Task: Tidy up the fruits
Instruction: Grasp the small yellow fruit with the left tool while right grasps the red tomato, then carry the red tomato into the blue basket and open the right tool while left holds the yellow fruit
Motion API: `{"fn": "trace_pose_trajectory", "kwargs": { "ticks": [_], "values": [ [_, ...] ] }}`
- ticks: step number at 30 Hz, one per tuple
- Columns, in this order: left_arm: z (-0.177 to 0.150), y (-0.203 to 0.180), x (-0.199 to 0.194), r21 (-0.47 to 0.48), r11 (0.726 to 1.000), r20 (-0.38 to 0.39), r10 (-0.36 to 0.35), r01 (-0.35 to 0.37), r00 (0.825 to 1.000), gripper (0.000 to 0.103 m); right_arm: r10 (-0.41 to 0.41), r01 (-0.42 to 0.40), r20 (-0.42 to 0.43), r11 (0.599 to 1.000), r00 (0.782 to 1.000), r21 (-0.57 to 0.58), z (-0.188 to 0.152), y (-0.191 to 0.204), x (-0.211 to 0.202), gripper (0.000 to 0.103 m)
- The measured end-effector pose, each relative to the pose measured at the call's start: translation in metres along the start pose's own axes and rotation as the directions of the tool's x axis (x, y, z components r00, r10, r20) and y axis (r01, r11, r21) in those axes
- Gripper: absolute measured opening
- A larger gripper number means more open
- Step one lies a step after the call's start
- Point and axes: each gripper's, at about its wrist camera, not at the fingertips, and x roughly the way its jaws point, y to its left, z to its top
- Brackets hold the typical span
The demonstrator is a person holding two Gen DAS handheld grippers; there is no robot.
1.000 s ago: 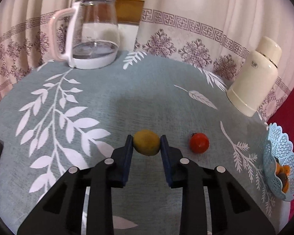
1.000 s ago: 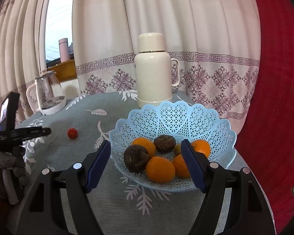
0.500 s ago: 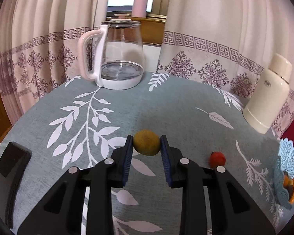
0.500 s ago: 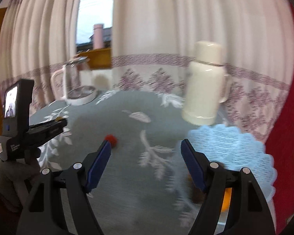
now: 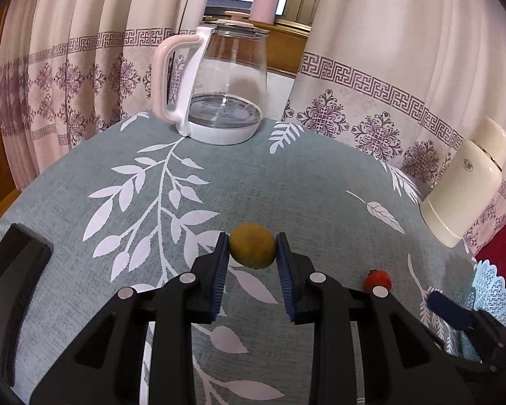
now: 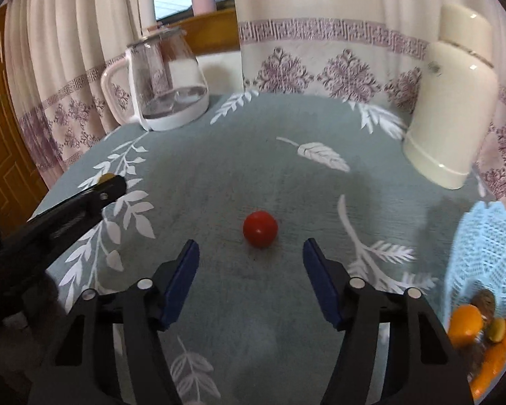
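Our right gripper (image 6: 251, 261), jaws closing with nothing between them yet, faces the small round red tomato (image 6: 260, 228) just ahead, centred. Our left gripper (image 5: 252, 263) clamps the round yellow-green fruit (image 5: 252, 245), farther from that tomato.

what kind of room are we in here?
Likely a home dining or living room: a round table with a leaf-print cloth, patterned curtains at a window, a glass kettle and a cream thermos.

Grey-green tablecloth (image 5: 286, 182) – white leaves; red tomato (image 6: 260, 229)

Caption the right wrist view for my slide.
Right gripper, jaws closing, lines up on a red fruit lying on the table.
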Motion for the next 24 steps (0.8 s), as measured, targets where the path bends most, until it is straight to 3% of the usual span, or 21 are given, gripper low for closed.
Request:
{"fn": "trace_pose_trajectory", "kwargs": {
  "ticks": [10, 18, 24],
  "values": [
    [-0.001, 0.002, 0.002, -0.017, 1.0, -0.015, -0.013, 0.013, 1.0, 0.029, -0.027, 0.029, -0.069, 0.999, 0.997, 0.02, 0.014, -0.003, 0.046, 0.049],
    [-0.001, 0.001, 0.003, -0.024, 0.999, -0.022, -0.025, 0.025, 0.999, 0.029, -0.056, 0.056, -0.091, 0.998, 0.994, -0.004, 0.015, 0.001, 0.059, 0.031],
    [-0.002, 0.001, 0.002, -0.025, 0.999, -0.022, -0.036, 0.035, 0.999, 0.029, -0.06, 0.06, -0.084, 0.998, 0.995, 0.004, 0.014, 0.001, 0.054, 0.029]
  ]
}}
